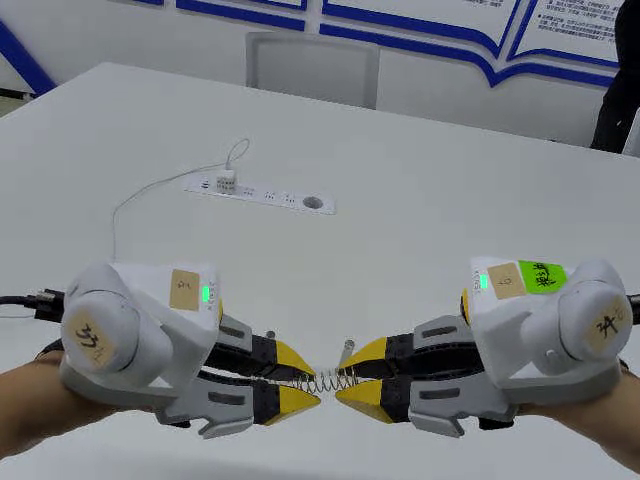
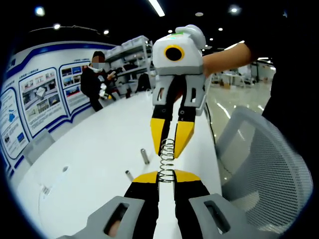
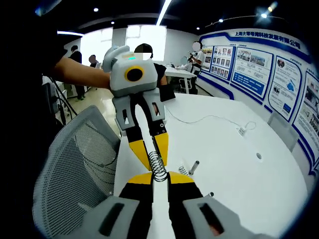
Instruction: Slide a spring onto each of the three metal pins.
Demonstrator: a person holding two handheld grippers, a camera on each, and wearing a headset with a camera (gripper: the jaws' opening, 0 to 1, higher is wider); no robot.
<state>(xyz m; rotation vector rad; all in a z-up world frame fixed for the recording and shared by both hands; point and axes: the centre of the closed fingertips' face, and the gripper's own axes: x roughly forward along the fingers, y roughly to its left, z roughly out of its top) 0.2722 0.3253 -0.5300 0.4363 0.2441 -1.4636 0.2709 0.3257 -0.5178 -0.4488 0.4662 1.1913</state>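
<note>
- The spring hangs in the air just above the near edge of the counter. It is stretched level between the two tools, with one end in each.
- The left hand-held gripper has its yellow jaw tips drawn in on the spring's left end, leaving only a narrow gap for the coil. In the left gripper view the coil rises straight out of those pinching tips.
- The right hand-held gripper faces it tip to tip and nips the other end in the same way. In the right gripper view its own jaws close on the coil.
- Each tool shows in the other's view, reaching in from the top and gripping the far end of the coil.
- A metal pin stands upright on the counter just behind the spring, near the near edge.
- The left gripper view shows that pin with a second pin close beside it, both apart from the spring.
- Around the middle of the counter lies a white power strip with a charger plugged in, and a thin cable loops from it toward the left edge.
- A grey chair stands at the far edge.
</note>
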